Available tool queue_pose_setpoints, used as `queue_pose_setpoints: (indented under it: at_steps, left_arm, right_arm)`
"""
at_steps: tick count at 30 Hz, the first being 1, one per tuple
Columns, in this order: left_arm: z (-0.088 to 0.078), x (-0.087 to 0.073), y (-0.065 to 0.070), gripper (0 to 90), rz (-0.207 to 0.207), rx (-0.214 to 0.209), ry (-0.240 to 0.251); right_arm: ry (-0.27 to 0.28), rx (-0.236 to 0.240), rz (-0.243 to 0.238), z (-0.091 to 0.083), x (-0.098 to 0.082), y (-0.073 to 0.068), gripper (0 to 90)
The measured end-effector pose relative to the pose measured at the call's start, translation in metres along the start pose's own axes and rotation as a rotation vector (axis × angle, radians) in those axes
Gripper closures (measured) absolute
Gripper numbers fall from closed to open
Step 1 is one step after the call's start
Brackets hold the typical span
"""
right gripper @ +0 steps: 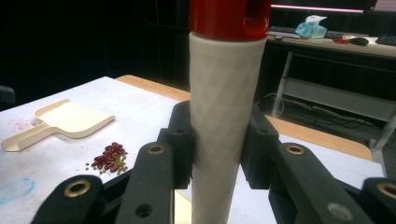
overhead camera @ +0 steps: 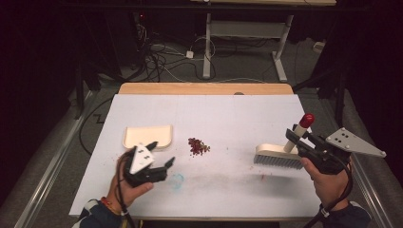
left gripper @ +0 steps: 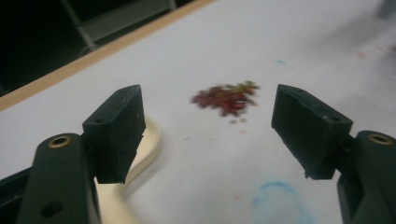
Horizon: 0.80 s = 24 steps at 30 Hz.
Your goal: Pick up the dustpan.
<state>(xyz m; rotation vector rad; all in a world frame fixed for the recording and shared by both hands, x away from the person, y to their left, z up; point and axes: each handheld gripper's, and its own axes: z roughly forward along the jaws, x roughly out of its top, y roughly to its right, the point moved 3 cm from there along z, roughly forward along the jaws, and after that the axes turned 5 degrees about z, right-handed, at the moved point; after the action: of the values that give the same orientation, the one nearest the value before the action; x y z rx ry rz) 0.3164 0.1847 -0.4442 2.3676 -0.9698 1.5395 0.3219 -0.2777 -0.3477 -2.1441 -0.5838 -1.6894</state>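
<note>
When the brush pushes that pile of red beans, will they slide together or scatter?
The beans are small, loose and rounded, so some will probably roll and scatter. The brush has a long bristle row, likely sweeping most toward the dustpan.

My right gripper (overhead camera: 295,137) clamps the brush (overhead camera: 280,154) by its cream handle, bristles on the white table (overhead camera: 237,114). My left gripper (overhead camera: 160,154) hangs wide beside the dustpan (overhead camera: 147,135); red beans (overhead camera: 198,146) lie between.

White table, a few things on it

We see the table (overhead camera: 228,114) bearing a cream dustpan (overhead camera: 147,136), a heap of red beans (overhead camera: 198,146) and a brush (overhead camera: 278,156).
</note>
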Motion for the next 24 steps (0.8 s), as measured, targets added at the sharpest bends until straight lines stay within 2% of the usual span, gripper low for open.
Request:
queue_pose_setpoints:
  at_steps: [1,2,4,8,10,11,13,14,15,16,19,20,21,22,23,24]
  left_arm:
    - [0.0,0.0,0.0,25.2,0.0,0.0,0.0]
    - [-0.003,-0.007,-0.006,25.2,-0.004,0.024,-0.003]
    - [-0.01,-0.02,-0.016,22.7,0.015,0.043,-0.029]
    - [-0.021,-0.042,-0.031,23.5,-0.066,0.08,-0.101]
    - [-0.025,-0.051,-0.035,23.7,-0.116,0.082,-0.138]
    - [-0.028,-0.057,-0.036,24.1,-0.145,0.081,-0.173]
    - [-0.029,-0.059,-0.035,22.4,-0.155,0.067,-0.185]
    - [-0.027,-0.06,-0.033,22.3,-0.179,0.08,-0.215]
    - [-0.027,-0.06,-0.033,22.3,-0.179,0.08,-0.215]
    - [-0.024,-0.06,-0.032,22.3,-0.19,0.085,-0.241]
    - [-0.011,-0.059,-0.031,20.3,-0.243,0.08,-0.291]
    - [0.0,-0.058,-0.03,20.8,-0.277,0.052,-0.308]
    - [0.0,-0.058,-0.03,21.1,-0.277,0.052,-0.308]
    - [0.004,-0.058,-0.029,21.3,-0.289,0.031,-0.319]
    - [0.014,-0.056,-0.027,21.6,-0.28,0.034,-0.342]
    - [0.014,-0.056,-0.027,22.6,-0.28,0.034,-0.342]
  right_arm:
    - [-0.002,0.001,0.002,0.0,0.0,0.0,69.2]
    - [-0.002,0.001,0.002,0.0,0.0,0.0,69.2]
    - [-0.014,-0.003,0.005,0.001,-0.003,-0.001,69.2]
    - [-0.02,-0.011,0.0,0.004,-0.003,-0.001,69.2]
    - [-0.02,-0.011,0.002,0.005,-0.003,-0.001,69.2]
    - [-0.023,-0.011,0.002,0.007,-0.003,-0.002,69.2]
    - [-0.028,-0.014,-0.003,0.008,-0.004,-0.003,69.2]
    - [-0.032,-0.015,-0.003,0.009,-0.005,-0.003,69.2]
    - [-0.036,-0.014,-0.009,0.01,-0.005,-0.002,69.2]
    - [-0.036,-0.014,-0.009,0.01,-0.005,-0.002,69.2]
    - [-0.04,-0.02,-0.006,0.011,-0.007,-0.002,69.2]
    - [-0.046,-0.025,-0.002,0.011,-0.008,-0.002,69.2]
    - [-0.048,-0.026,-0.008,0.011,-0.008,-0.002,69.2]
    - [-0.047,-0.025,-0.011,0.012,-0.008,-0.003,69.2]
    - [-0.049,-0.025,-0.01,0.012,-0.008,-0.004,69.2]
    - [-0.046,-0.024,-0.014,0.012,-0.008,-0.005,69.2]
